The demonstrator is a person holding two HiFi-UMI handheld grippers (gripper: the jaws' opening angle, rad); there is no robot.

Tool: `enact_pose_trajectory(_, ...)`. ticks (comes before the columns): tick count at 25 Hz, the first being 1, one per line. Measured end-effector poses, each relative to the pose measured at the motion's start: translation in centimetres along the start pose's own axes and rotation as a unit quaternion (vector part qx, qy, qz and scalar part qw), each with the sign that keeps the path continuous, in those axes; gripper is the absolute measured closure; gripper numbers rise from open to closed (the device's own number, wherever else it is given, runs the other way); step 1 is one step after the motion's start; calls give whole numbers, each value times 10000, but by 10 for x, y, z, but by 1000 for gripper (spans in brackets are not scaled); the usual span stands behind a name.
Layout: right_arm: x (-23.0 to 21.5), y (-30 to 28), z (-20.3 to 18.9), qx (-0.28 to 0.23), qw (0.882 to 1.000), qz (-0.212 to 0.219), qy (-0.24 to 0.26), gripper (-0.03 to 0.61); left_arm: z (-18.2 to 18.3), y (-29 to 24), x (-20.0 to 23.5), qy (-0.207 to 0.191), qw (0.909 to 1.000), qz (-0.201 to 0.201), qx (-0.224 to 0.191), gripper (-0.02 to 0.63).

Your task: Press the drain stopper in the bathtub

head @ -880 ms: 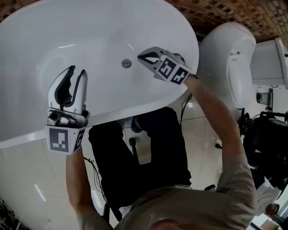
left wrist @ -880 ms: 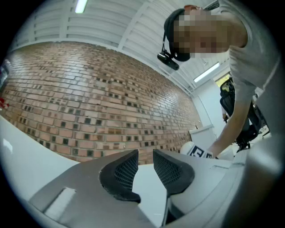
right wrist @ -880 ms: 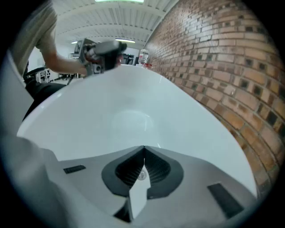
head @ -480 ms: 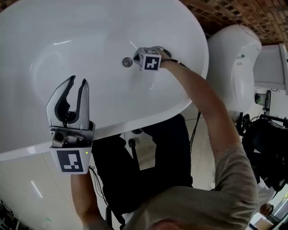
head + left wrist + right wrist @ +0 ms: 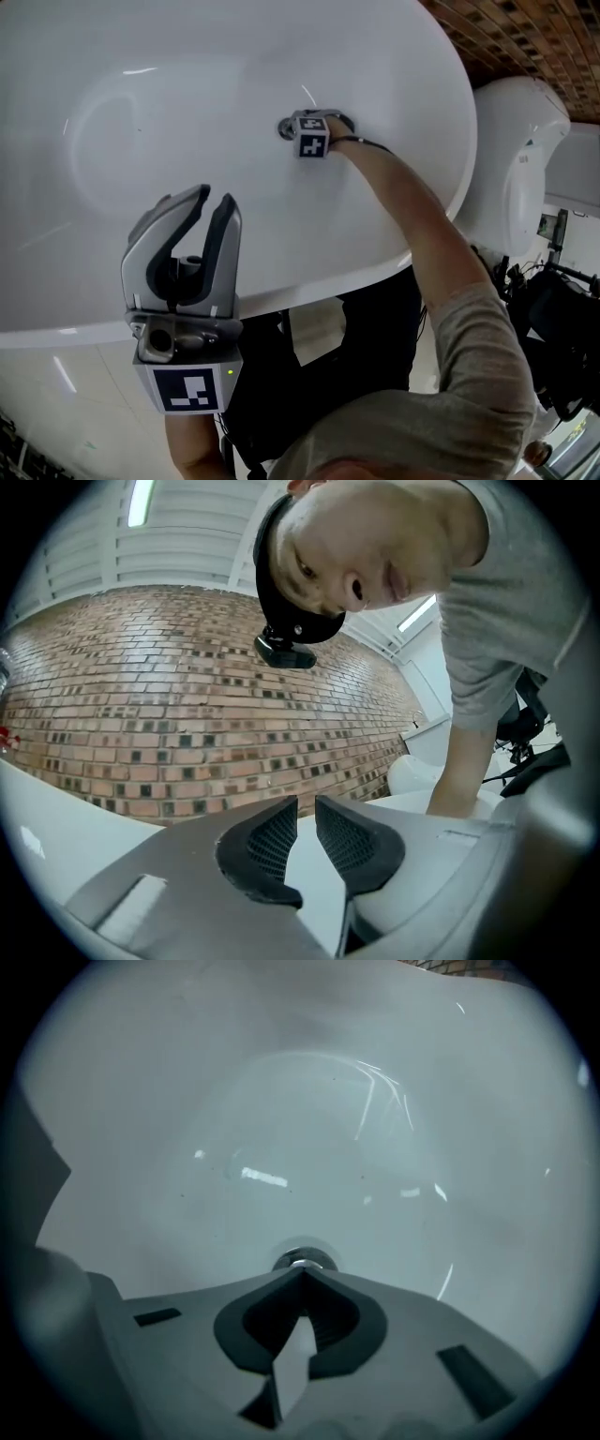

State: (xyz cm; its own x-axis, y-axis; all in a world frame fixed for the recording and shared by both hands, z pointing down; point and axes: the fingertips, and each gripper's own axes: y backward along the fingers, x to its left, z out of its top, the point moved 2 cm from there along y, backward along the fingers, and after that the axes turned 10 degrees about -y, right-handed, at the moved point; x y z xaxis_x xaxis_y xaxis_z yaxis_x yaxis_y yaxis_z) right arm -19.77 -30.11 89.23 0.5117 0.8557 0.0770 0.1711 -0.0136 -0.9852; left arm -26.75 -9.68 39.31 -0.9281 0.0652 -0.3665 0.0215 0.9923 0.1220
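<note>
The round metal drain stopper (image 5: 284,128) sits in the floor of the white bathtub (image 5: 375,267). My right gripper (image 5: 292,126) reaches down into the tub, shut, its closed tips resting at the stopper's right edge. In the right gripper view the stopper (image 5: 302,1261) shows just past the meeting tips of my right gripper (image 5: 302,1272), against the tub floor (image 5: 328,1101). Over the tub's near rim my left gripper (image 5: 212,200) is held up, narrowly open and holding nothing. In the left gripper view the left gripper (image 5: 306,803) points away, toward a brick wall.
A rounded white fixture (image 5: 525,178) stands right of the tub, with dark equipment (image 5: 558,319) further right. A brick wall (image 5: 141,705) runs behind the tub. The person's dark-trousered legs (image 5: 375,328) stand against the near rim.
My right gripper has gone from above the tub's rim down and left to the drain stopper. The left gripper has drifted right and closer to the camera, its jaws unchanged.
</note>
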Motion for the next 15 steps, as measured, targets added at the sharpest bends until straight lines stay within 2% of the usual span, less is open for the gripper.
enact_pose_trajectory(3,-7,-15,-2,108,9997,-226,-23,575,1,3,-3,-24,10000,11,13,565)
enact_pose_trajectory(8,-22,-36,-13,5,9992,-309,-245,575,-12,1,-10,-49,10000,-2,-39,565)
enact_pose_trajectory(12,-21,-36,-10,-22,9976,-606,346,575,-13,4,-10,-49,10000,-1,-56,565)
enact_pose_trajectory(15,-14,-37,-8,167,9939,-733,803,577,-9,-3,-5,35,10000,29,26,565)
